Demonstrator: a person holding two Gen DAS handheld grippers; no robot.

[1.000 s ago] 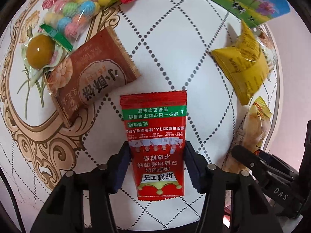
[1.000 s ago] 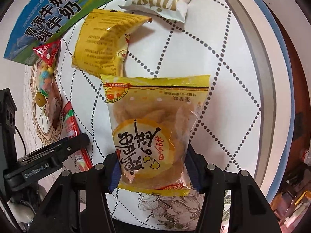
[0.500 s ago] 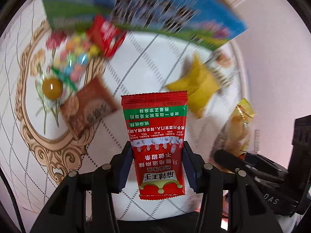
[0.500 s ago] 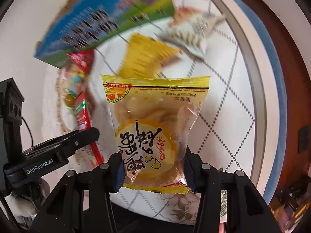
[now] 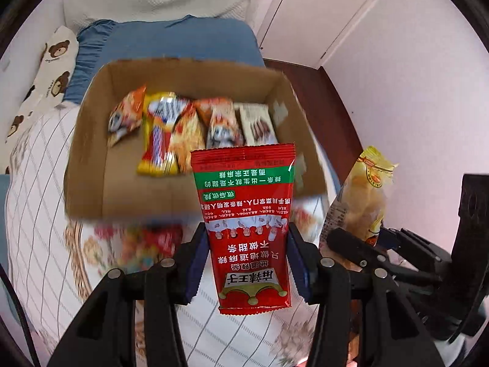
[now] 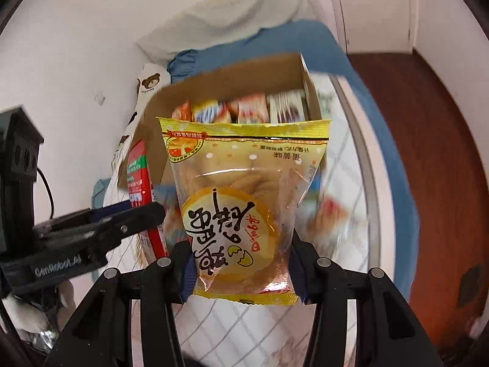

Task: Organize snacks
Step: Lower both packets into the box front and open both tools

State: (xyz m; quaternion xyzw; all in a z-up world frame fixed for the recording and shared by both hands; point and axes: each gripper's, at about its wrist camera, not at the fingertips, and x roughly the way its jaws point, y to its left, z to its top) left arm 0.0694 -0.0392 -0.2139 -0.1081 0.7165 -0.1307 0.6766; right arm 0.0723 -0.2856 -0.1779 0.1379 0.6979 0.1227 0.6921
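Observation:
My left gripper (image 5: pixel 244 257) is shut on a red snack packet (image 5: pixel 244 214) with a green band, held in the air in front of an open cardboard box (image 5: pixel 88 159). Several snack packets (image 5: pixel 171 134) stand side by side inside the box. My right gripper (image 6: pixel 241 263) is shut on a yellow egg-crisp bag (image 6: pixel 241 202), also lifted before the same box (image 6: pixel 232 76). The yellow bag (image 5: pixel 363 195) shows at the right of the left wrist view; the red packet (image 6: pixel 140 180) shows at the left of the right wrist view.
The box sits on a white quilted cover (image 5: pixel 36 202) with a diamond pattern. A blurred candy bag (image 5: pixel 146 244) lies below the box's near wall. A blue pillow (image 5: pixel 171 39) and bear-print pillow (image 5: pixel 49 67) lie behind. A brown wooden floor (image 6: pixel 434 159) is at right.
Both grippers have risen and tilted up with their packets. The view went from looking down on snacks on the cover to facing into the open box.

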